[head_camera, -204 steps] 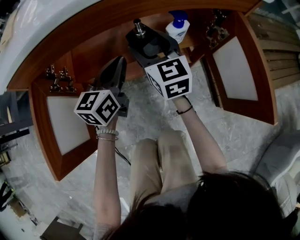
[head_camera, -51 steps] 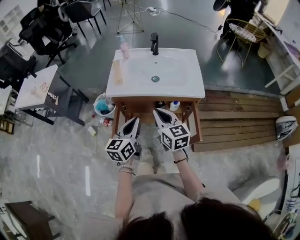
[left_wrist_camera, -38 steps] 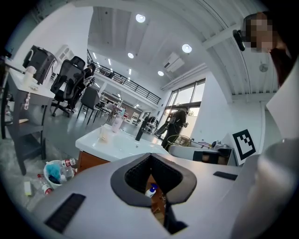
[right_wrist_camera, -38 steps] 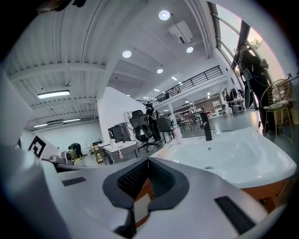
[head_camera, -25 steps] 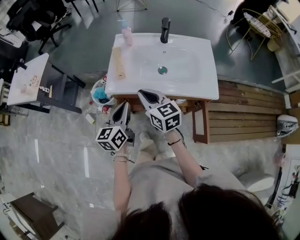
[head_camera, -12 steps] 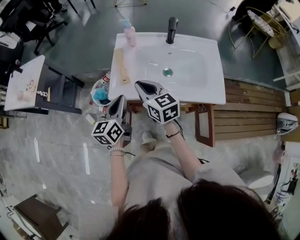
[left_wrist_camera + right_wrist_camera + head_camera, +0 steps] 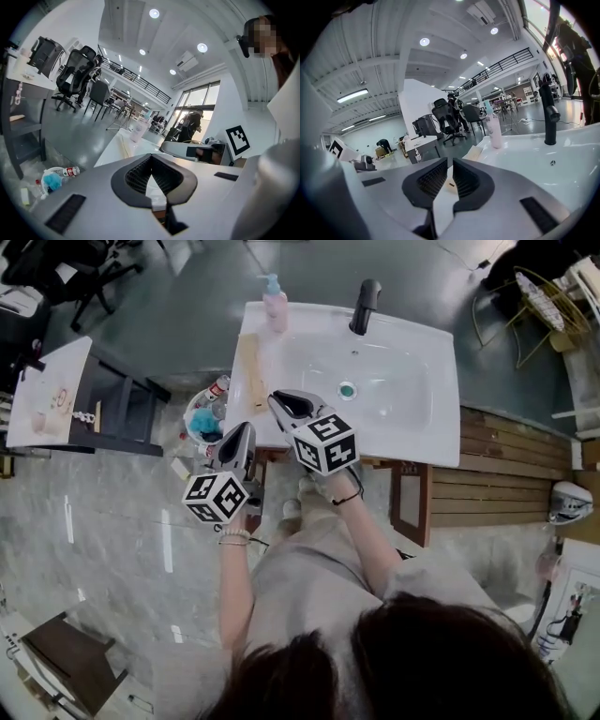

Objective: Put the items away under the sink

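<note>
Fingers of the right gripper and left gripper were clenched and empty. Both had come up from the wooden cabinet beneath the white ceramic sink to its front-left corner. A pink pump bottle and pale wooden strip lay on the sink's left rim, probably the next to be stowed.

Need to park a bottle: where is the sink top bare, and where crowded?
Bare: the sink top right of the basin, and its back rim between pump bottle and faucet. Crowded: left rim, under wooden strip and right gripper.
</note>
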Motion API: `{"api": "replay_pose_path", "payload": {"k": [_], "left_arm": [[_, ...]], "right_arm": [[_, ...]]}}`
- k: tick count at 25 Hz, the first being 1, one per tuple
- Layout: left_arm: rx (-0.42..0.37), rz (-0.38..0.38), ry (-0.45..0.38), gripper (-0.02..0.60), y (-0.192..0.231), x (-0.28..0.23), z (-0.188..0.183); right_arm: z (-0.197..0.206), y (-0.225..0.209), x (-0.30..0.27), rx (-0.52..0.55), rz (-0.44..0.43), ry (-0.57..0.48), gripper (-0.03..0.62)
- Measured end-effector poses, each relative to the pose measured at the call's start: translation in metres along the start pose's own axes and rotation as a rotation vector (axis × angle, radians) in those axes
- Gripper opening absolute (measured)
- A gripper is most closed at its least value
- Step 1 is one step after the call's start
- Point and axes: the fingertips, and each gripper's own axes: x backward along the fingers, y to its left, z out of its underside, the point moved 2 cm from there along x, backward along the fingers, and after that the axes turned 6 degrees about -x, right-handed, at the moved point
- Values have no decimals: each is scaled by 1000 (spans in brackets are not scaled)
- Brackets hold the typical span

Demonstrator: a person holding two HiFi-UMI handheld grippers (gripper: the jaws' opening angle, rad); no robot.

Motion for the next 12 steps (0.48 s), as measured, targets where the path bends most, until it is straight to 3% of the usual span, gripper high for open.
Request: {"api": "replay_pose_path", "payload": {"k": [4, 12], "left_arm": [[27, -23, -7, 1, 8, -7, -3], [46, -72, -22, 2, 23, -16, -7]], "right_arm": [[-5, -9, -18, -22, -14, 47, 94], [4, -21, -48, -77, -32, 124, 176]]}}
